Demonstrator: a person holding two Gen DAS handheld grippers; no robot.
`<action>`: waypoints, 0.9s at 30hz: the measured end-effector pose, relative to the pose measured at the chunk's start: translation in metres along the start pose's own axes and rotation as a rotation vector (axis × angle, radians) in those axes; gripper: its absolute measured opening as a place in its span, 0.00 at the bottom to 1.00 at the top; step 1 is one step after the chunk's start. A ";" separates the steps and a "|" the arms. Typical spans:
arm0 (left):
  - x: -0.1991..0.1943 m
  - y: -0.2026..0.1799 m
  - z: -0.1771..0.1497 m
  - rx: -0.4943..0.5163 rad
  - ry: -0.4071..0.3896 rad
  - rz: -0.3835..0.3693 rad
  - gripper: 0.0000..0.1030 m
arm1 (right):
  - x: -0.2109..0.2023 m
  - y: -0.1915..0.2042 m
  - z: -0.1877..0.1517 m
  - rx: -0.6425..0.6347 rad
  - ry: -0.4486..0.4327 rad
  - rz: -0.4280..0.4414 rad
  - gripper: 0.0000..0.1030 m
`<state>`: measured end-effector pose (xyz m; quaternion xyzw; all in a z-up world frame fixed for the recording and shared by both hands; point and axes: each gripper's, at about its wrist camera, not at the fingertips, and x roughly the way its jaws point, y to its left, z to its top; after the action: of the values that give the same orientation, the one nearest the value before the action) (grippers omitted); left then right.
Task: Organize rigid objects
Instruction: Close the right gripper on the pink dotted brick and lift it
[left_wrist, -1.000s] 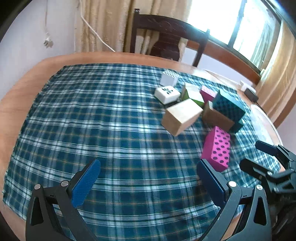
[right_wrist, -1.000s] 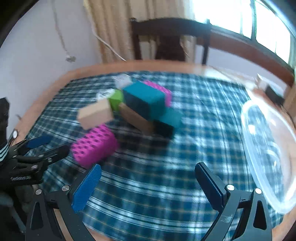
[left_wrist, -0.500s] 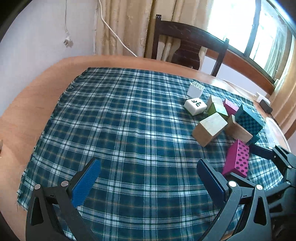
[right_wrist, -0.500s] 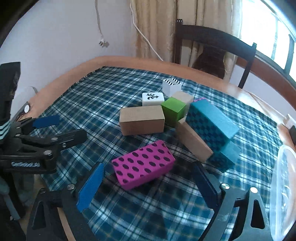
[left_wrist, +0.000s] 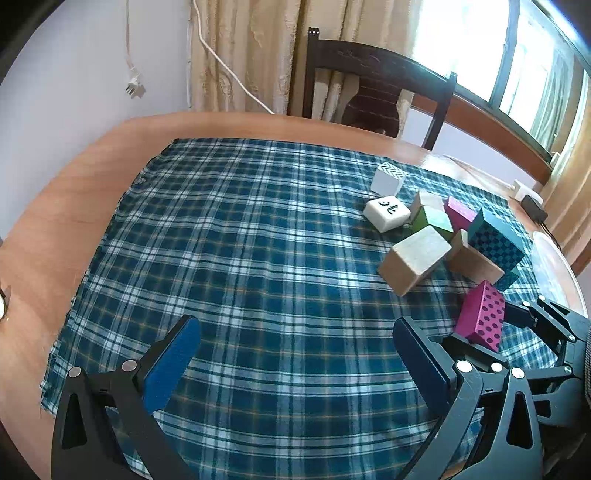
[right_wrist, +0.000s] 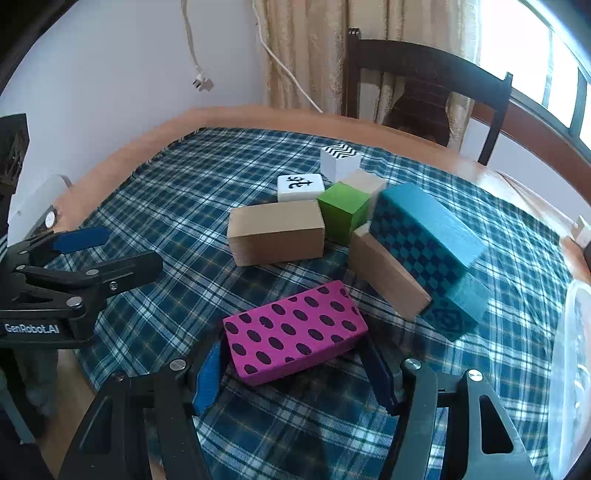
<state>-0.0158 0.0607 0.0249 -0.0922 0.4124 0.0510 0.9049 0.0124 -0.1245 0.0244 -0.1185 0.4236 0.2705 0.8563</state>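
A pile of blocks lies on the plaid cloth (left_wrist: 258, 258). In the right wrist view a magenta dotted block (right_wrist: 295, 330) lies nearest, with a tan block (right_wrist: 277, 232), a green cube (right_wrist: 343, 212), a teal checked block (right_wrist: 424, 229), a white tile (right_wrist: 300, 186) and a white zigzag cube (right_wrist: 340, 158) behind. My right gripper (right_wrist: 295, 373) is open, its fingers on either side of the magenta block's near end. My left gripper (left_wrist: 295, 365) is open and empty over bare cloth, left of the pile; the magenta block (left_wrist: 482, 321) is to its right.
A clear plastic container (right_wrist: 569, 369) sits at the table's right edge. A dark wooden chair (left_wrist: 373, 92) stands behind the table. A wristwatch (right_wrist: 50, 219) lies on the wood at the left. A white charger (left_wrist: 522, 188) lies far right.
My right gripper has moved forward and down so that its fingers now straddle the magenta block. My left gripper has drawn back and leftward from the pile.
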 end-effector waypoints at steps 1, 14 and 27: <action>0.001 -0.002 0.001 0.001 0.002 -0.002 1.00 | -0.003 -0.003 -0.002 0.009 -0.007 -0.001 0.67; 0.013 -0.059 0.019 0.043 0.011 -0.007 1.00 | -0.038 -0.039 -0.020 0.097 -0.103 -0.050 0.67; 0.035 -0.092 0.041 0.007 0.012 0.028 1.00 | -0.064 -0.074 -0.031 0.182 -0.170 -0.100 0.67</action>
<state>0.0529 -0.0196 0.0362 -0.0836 0.4193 0.0618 0.9019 0.0024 -0.2224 0.0537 -0.0381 0.3661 0.1973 0.9086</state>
